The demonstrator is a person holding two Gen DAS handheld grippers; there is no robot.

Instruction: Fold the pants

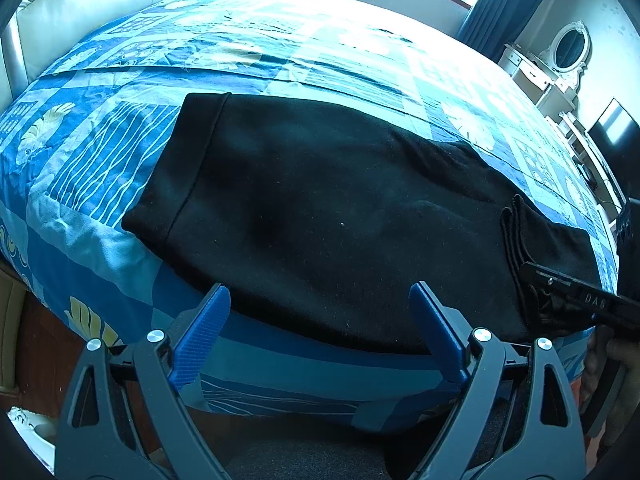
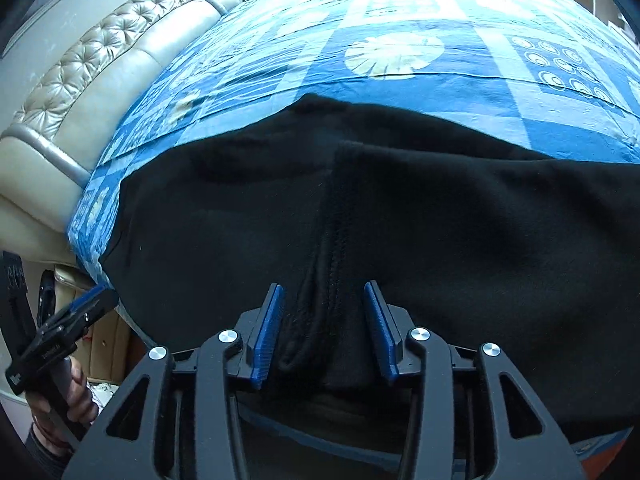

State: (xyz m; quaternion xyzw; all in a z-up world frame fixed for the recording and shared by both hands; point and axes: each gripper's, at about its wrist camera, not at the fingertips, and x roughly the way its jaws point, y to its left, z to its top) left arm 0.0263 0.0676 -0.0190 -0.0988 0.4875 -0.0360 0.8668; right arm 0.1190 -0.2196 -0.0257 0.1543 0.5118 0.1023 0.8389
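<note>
Left wrist view: the black pants (image 1: 320, 208) lie flat on the bed (image 1: 100, 152); the left hand-held gripper (image 1: 320, 320) hangs wide apart, empty.

Right wrist view: the right hand-held gripper (image 2: 324, 332) stands apart around the folded-over cuff (image 2: 336, 280), not pinching. Released there, the layers may spring back.

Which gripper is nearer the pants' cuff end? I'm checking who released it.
Right. The right gripper straddles the cuff end, pads apart; the left gripper hovers open at the pants' near edge, farther along.
</note>
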